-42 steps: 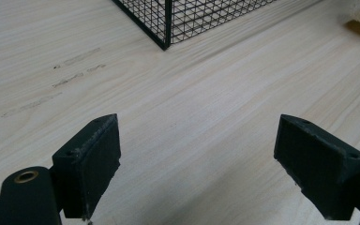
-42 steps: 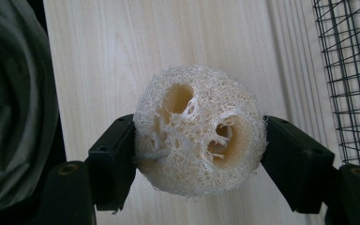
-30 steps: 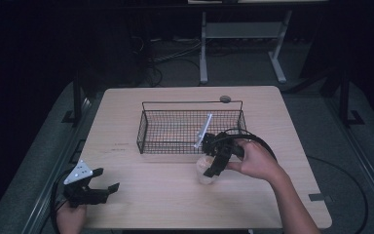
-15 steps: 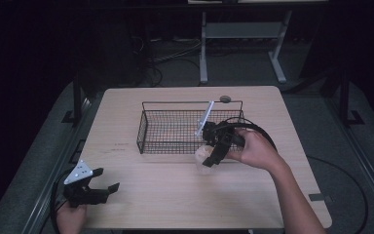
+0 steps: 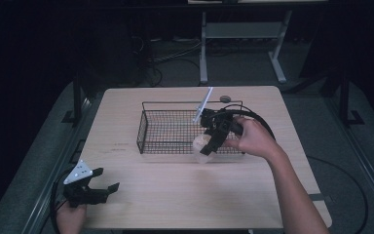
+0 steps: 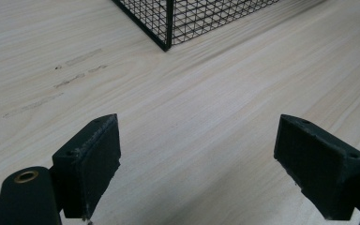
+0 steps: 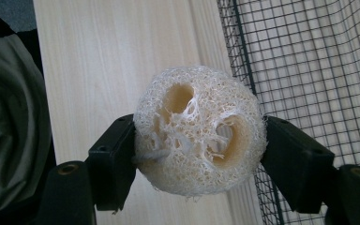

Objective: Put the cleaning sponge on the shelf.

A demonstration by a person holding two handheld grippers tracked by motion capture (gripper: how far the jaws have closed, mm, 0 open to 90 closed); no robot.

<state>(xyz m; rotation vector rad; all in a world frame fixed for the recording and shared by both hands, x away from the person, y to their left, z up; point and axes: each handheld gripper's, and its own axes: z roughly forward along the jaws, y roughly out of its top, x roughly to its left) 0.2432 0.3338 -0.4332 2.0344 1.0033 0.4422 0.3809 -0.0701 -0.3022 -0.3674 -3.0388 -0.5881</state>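
Loofah pinched in the right gripper at the basket's near wall

Over on the left, the left gripper rests low on the worktop with its fingers spread wide and nothing but bare wood between them, a corner of the wire basket well ahead of them. Moving right, the right gripper has its fingers closed on the loofah, one pad on each flank, cut end with its hollow channels facing the camera. Here the loofah hangs at the basket's near wall, mesh just past the right-hand finger. It looks feather-light, dry and springy: fibrous, rough enough not to slip, likely to squash a little under the pads and bounce back. Across the round middle, as here, seems the sound place to hold it.
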